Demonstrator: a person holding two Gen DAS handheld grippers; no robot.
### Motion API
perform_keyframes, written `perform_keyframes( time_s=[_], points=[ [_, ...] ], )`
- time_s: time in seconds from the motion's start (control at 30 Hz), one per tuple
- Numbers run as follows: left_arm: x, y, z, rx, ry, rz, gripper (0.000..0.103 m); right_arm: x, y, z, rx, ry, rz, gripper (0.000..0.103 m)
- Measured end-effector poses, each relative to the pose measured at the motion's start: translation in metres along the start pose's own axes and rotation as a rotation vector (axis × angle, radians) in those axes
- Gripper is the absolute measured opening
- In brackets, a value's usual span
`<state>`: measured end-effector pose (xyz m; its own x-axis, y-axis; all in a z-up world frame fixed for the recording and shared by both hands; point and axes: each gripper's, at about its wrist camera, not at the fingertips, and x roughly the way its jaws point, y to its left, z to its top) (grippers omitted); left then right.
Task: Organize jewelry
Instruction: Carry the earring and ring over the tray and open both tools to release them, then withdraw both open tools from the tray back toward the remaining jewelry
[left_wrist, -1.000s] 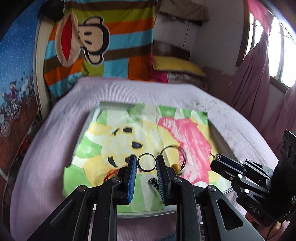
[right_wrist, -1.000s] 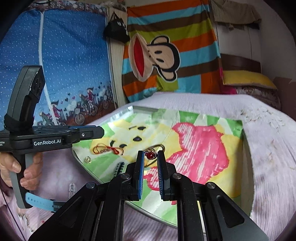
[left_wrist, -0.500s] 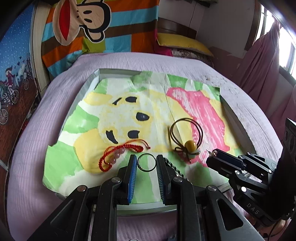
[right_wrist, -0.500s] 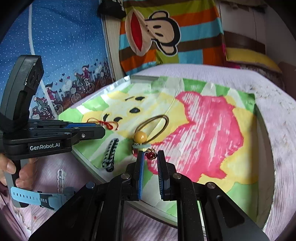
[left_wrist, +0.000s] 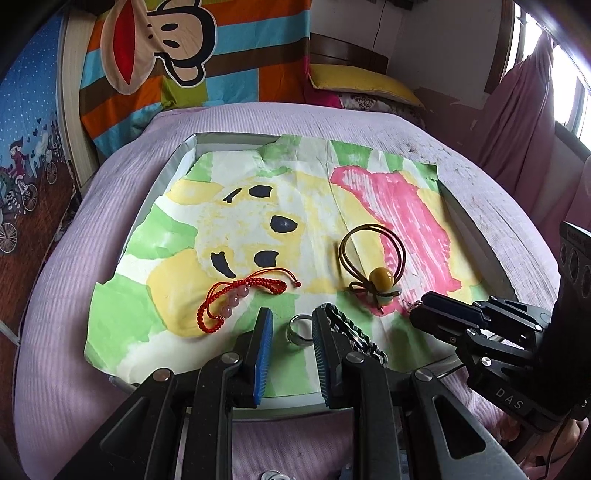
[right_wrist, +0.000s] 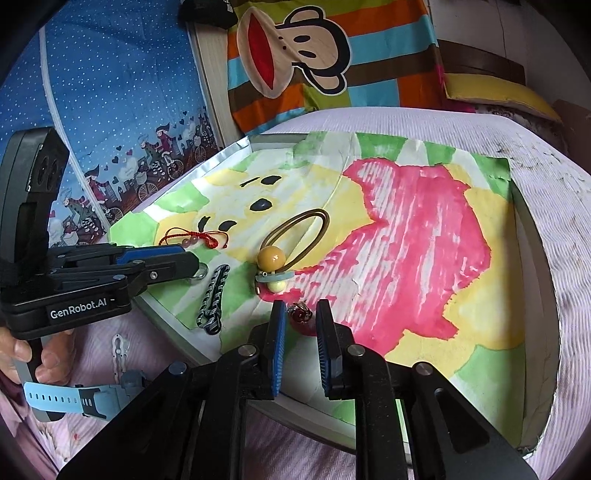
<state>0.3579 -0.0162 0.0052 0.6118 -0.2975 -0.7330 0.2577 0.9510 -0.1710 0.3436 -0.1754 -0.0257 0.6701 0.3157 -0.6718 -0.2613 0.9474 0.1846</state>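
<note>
1. A tray (left_wrist: 173, 166) lined with a painted paper sheet (left_wrist: 306, 206) lies on a bed with a lilac cover (left_wrist: 92, 206).
2. The left tongs (left_wrist: 291, 325) are apart, with a silver ring (left_wrist: 298, 329) lying between their blue pads near the tray's near edge; whether the pads touch it cannot be told.
3. The right tongs (right_wrist: 300, 314) are also apart, with a small red charm (right_wrist: 301, 314) between their pads, on the paper near the tray's near edge.
4. A red cord bracelet (left_wrist: 240, 299) with pale beads lies towards the tray's near left corner.
5. A brown hair tie (left_wrist: 373, 258) with a yellow bead lies near the middle, right of the bracelet.
6. A dark braided band (right_wrist: 213, 299) lies at the near edge, between ring and charm.
7. A hand (right_wrist: 33, 354) grips the left handle, above a blue watch strap (right_wrist: 66, 398) on the bed.
</note>
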Motion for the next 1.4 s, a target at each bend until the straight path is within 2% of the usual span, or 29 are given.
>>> perform_keyframes(
  time_s=[0.1, 0.17, 0.23, 0.33, 0.47, 0.57, 0.8, 0.97, 1.07, 1.4],
  points=[
    [-0.004, 0.002, -0.001, -0.011, -0.013, -0.009, 0.023, -0.005, 0.000, -0.001, 0.004, -0.015, 0.001, 0.021],
    [-0.009, 0.003, -0.002, -0.027, -0.028, -0.015, 0.028, -0.010, 0.000, -0.003, 0.002, -0.033, -0.002, 0.028],
    [-0.013, 0.005, -0.004, -0.041, -0.046, -0.017, 0.038, -0.018, 0.002, -0.004, -0.003, -0.063, -0.008, 0.036],
    [-0.025, 0.009, -0.008, -0.065, -0.094, -0.018, 0.047, -0.034, 0.005, -0.006, -0.009, -0.116, -0.020, 0.043],
    [-0.045, 0.011, -0.015, -0.075, -0.163, -0.011, 0.057, -0.058, 0.009, -0.012, -0.016, -0.206, -0.044, 0.058],
    [-0.064, 0.010, -0.023, -0.077, -0.231, -0.002, 0.070, -0.077, 0.010, -0.020, -0.013, -0.269, -0.053, 0.064],
    [-0.099, 0.009, -0.046, -0.102, -0.356, 0.012, 0.099, -0.119, 0.014, -0.040, 0.009, -0.423, -0.068, 0.094],
    [-0.118, 0.004, -0.066, -0.089, -0.428, 0.043, 0.103, -0.145, 0.018, -0.054, 0.007, -0.512, -0.073, 0.102],
    [-0.128, 0.000, -0.079, -0.076, -0.459, 0.050, 0.103, -0.158, 0.020, -0.064, 0.001, -0.556, -0.073, 0.102],
    [-0.149, -0.016, -0.122, -0.004, -0.527, 0.079, 0.103, -0.189, 0.031, -0.097, -0.026, -0.602, -0.106, 0.102]
  ],
)
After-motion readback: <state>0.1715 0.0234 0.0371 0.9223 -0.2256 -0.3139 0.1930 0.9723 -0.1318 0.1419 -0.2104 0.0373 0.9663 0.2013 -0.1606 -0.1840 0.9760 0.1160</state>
